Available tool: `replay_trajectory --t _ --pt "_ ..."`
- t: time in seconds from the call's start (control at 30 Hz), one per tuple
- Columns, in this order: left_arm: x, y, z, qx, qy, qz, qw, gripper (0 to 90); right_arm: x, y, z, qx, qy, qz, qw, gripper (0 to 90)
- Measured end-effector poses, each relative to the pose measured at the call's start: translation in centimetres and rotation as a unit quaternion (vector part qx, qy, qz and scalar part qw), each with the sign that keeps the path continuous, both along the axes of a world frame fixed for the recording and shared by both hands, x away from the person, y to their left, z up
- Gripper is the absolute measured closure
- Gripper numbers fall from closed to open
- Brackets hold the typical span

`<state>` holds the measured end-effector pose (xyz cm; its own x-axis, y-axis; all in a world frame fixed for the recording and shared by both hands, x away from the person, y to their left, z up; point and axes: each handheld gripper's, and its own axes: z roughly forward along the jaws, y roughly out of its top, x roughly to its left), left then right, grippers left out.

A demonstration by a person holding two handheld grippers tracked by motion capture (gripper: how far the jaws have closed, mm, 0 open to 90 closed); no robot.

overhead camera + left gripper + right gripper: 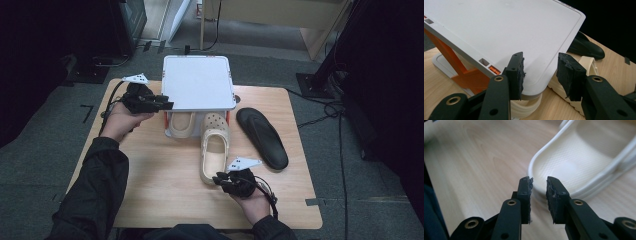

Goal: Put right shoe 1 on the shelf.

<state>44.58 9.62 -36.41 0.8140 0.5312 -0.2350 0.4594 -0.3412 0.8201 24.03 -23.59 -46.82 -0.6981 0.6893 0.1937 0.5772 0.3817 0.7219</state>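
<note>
A white flat-topped rack (198,82) on orange legs stands at the back of the wooden table (160,185). One cream clog (181,125) lies under it. A second cream clog (214,150) lies in front with its toe under the rack's edge. My left gripper (167,105) is at the rack's front left corner. In the left gripper view its jaws (540,62) stand apart around the corner of the white top (499,27), not pressing on it. My right gripper (217,177) is at the second clog's heel. Its jaws (539,182) are narrowly apart just short of the heel rim (574,162).
A black sandal (262,137) lies to the right of the clogs, angled toward the table's right edge; its toe (586,46) is visible past the rack in the left gripper view. Bare wood stretches along the front and left of the table. Cables run over the grey floor.
</note>
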Motion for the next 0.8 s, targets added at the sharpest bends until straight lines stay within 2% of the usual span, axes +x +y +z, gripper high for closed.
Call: replay_trajectory --t 0.23,0.33,0.4,0.53,0.67,0.8 --pt "0.0 0.0 0.0 0.0 -0.001 0.0 1.0 58.1 -0.9 1.2 -1.6 -0.014 0.024 0.021 0.9994 74.2" --pt "0.0 0.0 0.0 -0.001 -0.001 -0.001 1.0 58.2 -1.0 1.5 -2.3 -0.027 0.029 0.023 0.9989 75.2" --pt "0.0 0.0 0.0 -0.001 -0.002 -0.001 1.0 58.4 -1.0 1.5 -2.6 -0.025 0.029 0.029 0.9989 75.5" --pt "0.0 0.0 -0.1 -0.001 -0.003 -0.002 1.0 58.7 -1.0 1.7 -3.3 -0.062 0.028 0.031 0.9972 74.0" --pt "0.0 0.0 -0.1 -0.002 -0.002 -0.003 1.0 58.7 -0.6 1.4 -3.4 -0.055 0.045 0.018 0.9973 77.1" --pt "0.0 -0.1 -0.1 0.0 -0.005 -0.006 1.0 58.7 -0.4 1.5 -3.1 -0.051 0.038 0.019 0.9978 77.4"
